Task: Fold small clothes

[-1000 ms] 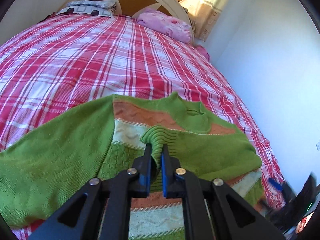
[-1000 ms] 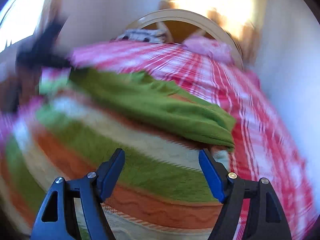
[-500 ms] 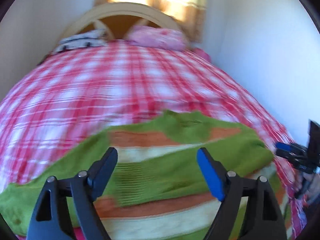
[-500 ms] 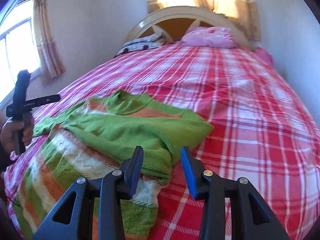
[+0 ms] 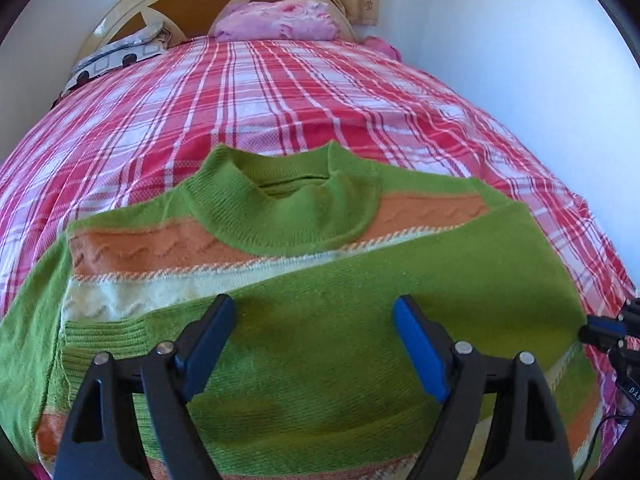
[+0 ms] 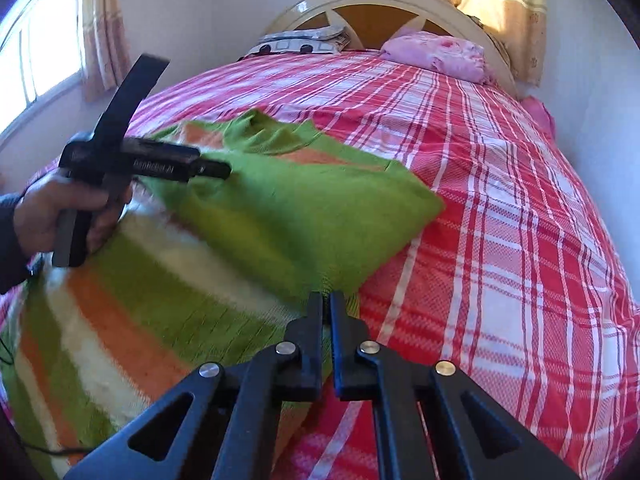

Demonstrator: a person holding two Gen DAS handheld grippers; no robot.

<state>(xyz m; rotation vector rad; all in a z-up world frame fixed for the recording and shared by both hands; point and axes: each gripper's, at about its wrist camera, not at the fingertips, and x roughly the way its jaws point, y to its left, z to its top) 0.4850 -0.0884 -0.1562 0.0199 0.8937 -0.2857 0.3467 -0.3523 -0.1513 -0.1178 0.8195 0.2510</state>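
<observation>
green striped sweater (image 5: 320,320) spread on the plaid bed (image 5: 280,92), filling the lower frame. soft, light, limp knit; best pinched at a folded edge. right gripper (image 6: 326,300) clamped on the folded sleeve's edge; left gripper (image 5: 314,344) wide apart, holding nothing.

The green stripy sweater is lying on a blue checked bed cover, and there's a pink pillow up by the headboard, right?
Almost. The bed cover is red and white checked, not blue; the left wrist view shows it clearly. The green stripy sweater does lie on it, and a pink pillow sits by the headboard.
</observation>
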